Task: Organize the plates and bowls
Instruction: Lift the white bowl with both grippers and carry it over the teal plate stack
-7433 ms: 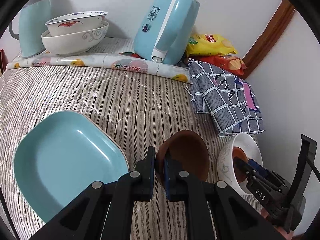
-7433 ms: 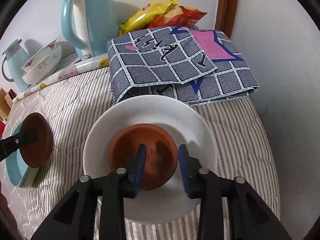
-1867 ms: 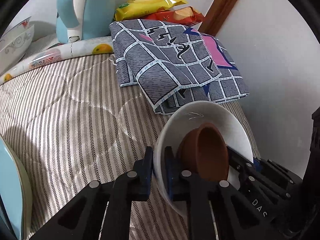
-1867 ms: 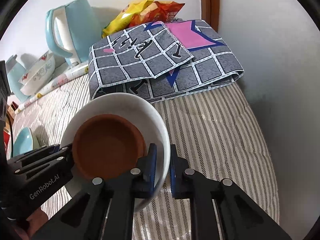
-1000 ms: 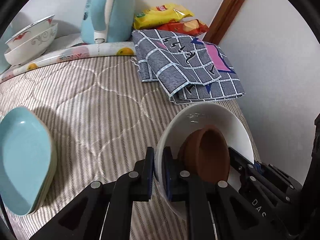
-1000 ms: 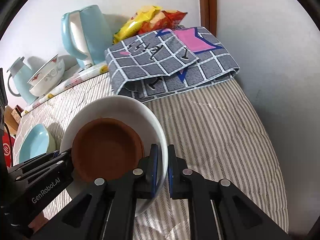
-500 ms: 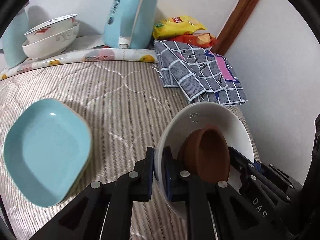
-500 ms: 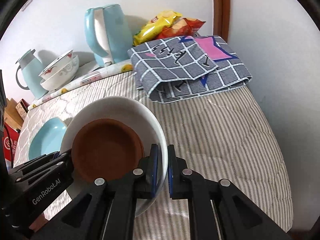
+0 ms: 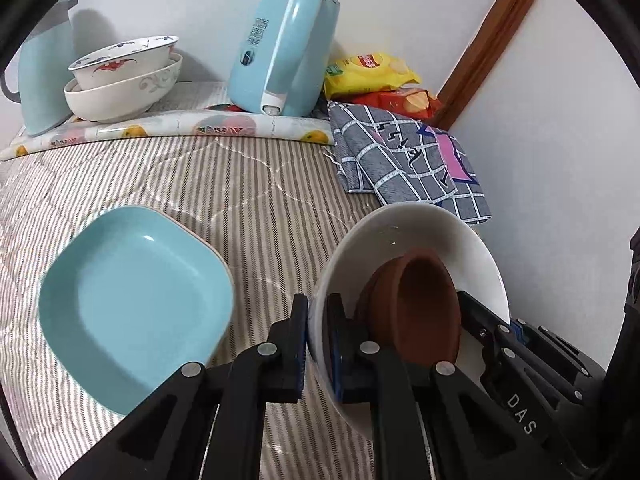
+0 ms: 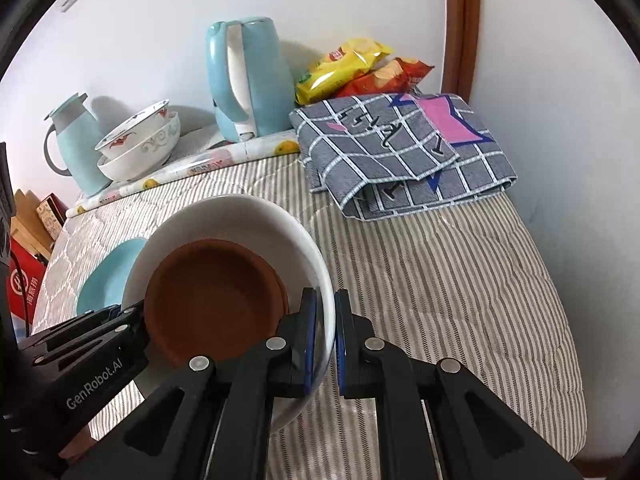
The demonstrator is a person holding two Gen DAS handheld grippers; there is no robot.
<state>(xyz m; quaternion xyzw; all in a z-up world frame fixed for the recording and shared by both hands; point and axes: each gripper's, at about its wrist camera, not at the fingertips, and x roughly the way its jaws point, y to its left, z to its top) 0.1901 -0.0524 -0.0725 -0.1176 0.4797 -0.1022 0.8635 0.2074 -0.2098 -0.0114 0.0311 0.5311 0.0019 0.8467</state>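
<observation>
Flanking blue plate (image 9: 132, 304): kettle (image 9: 284, 52), perhaps snacks (image 9: 370, 74).

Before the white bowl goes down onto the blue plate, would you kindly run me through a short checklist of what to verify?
1. Left gripper clamped on the white bowl rim: ok.
2. Right gripper clamped on the opposite rim: ok.
3. Brown dishes seated inside the bowl: ok, though the bowl is tilted.
4. Blue plate free of other items: ok.
5. Bowl above the plate: not ok, it is off to the side.
6. Clearance beneath the bowl: cannot tell.
</observation>
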